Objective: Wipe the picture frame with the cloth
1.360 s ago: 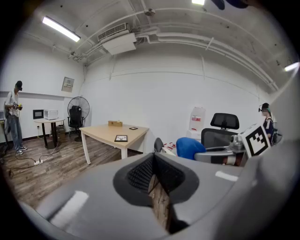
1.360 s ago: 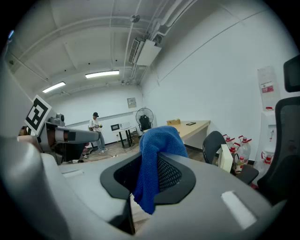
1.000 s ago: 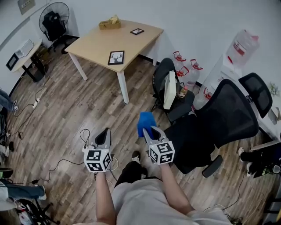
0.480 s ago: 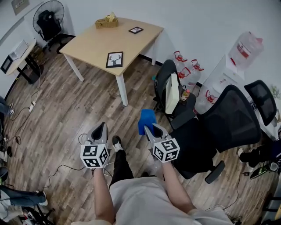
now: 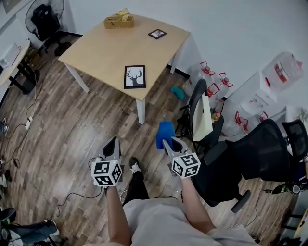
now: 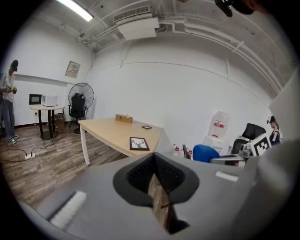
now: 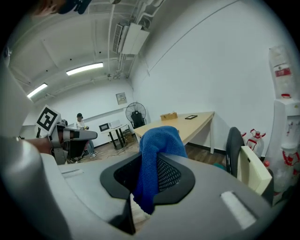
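**While the cloth [image 5: 164,133] is hanging pinched: slide hazard**

Right tool [image 5: 167,142] is clamping the cloth; left tool [image 5: 113,142] is sitting closed, empty. Picture frame [image 5: 135,77] is lying near the desk [image 5: 96,53] edge, well ahead; an unbraced wipe risks pushing it off.

- We stood in what looked like a small office, with white walls and a wood-plank floor [image 5: 72,125].
- We saw black swivel chairs [image 5: 260,153] near a plain light-wood table [image 5: 106,53] on white legs.
- We noticed a water dispenser [image 6: 219,129] and a spare water jug [image 5: 287,69] by the wall.
- Farther off we saw a small desk [image 6: 44,108] carrying boxy appliances, with a standing fan [image 6: 81,97] beside it.
- Overhead we saw strip lights [image 6: 72,9], exposed pipes and a ceiling air unit [image 6: 138,27].
- Cables [image 6: 28,155] trailed across the floor.
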Motion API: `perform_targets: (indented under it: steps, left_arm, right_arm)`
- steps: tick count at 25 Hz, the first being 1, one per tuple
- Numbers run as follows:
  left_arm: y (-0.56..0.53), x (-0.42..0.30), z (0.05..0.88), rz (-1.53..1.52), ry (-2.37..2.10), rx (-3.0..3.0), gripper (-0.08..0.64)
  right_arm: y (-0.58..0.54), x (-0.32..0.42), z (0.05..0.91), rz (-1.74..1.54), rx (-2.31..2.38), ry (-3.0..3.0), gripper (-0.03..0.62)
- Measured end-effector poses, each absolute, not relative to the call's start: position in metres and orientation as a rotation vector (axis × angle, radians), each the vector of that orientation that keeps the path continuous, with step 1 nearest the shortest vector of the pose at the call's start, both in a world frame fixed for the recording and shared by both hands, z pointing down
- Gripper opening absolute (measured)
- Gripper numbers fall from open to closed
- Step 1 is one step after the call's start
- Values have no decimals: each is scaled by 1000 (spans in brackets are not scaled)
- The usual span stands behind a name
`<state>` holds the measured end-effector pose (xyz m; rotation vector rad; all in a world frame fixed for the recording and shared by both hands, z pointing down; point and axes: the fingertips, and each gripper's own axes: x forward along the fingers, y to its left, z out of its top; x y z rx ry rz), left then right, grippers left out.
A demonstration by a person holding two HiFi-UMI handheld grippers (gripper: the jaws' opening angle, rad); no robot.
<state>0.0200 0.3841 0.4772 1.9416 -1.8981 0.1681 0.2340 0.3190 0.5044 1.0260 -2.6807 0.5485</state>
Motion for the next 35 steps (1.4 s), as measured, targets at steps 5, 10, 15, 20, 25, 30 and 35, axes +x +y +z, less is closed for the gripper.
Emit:
perform_targets:
  steps: [5, 10, 15, 20, 25, 30, 35]
  left_arm:
    - [312, -48, 480, 161, -1852, 1939, 52]
    - [249, -90, 471, 152, -1803, 1984, 52]
    - [207, -111, 465, 175, -1775, 2044, 51]
    - [168, -119, 479, 177, -1729, 2054, 51]
    - [117, -119, 492, 201, -1684, 2075, 51]
    - [60, -101, 503, 286, -1542, 2145, 51]
    - [17, -88, 525, 426, -1437, 2191, 51]
  right_arm:
    - [257, 174, 509, 580, 1056, -2635, 63]
    - [207, 138, 508, 594, 1113, -2603, 63]
    - [165, 129, 512, 578, 1162, -2570, 63]
    - [117, 130, 516, 549, 1195, -2548, 63]
    - [60, 120, 520, 507, 1167, -2549, 63]
    - [1, 104, 522, 458, 1086, -2552, 63]
    - [-43, 91, 533, 391, 961, -2527, 64]
